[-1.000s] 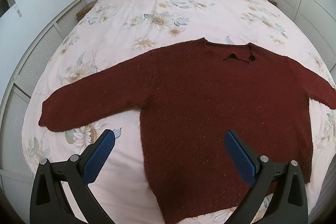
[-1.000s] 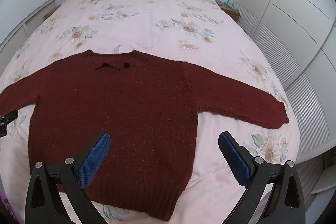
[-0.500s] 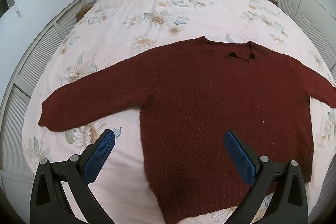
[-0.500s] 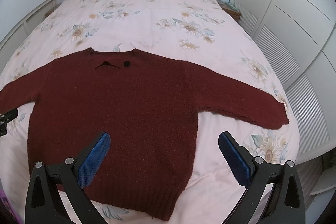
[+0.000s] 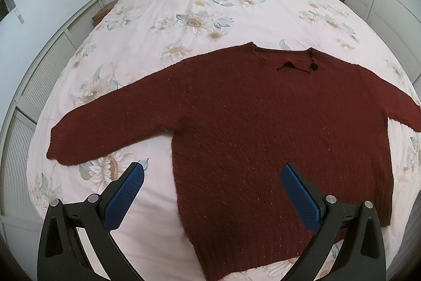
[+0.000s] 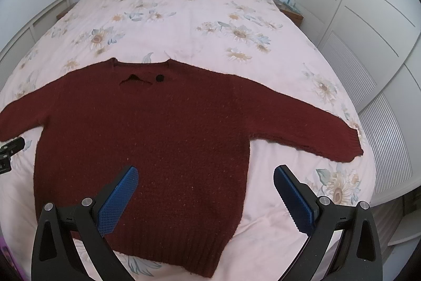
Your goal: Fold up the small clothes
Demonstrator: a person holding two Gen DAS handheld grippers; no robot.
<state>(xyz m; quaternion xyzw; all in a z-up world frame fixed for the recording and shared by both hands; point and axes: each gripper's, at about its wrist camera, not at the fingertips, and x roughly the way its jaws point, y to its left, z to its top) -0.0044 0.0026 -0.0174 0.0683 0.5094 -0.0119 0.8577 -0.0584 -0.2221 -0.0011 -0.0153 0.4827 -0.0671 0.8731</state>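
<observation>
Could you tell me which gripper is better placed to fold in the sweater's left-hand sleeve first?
Left. The left gripper hangs open just below that sleeve, while the right gripper hovers toward the sweater's opposite side.

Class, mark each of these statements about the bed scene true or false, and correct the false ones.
1. The sweater lies flat with both sleeves spread out. True.
2. The left gripper is shut on a sleeve. False: it is open and holds nothing.
3. The bedspread has a flower print. True.
4. The right gripper is open. True.
5. The sweater is already folded in half. False: it is fully unfolded.
</observation>
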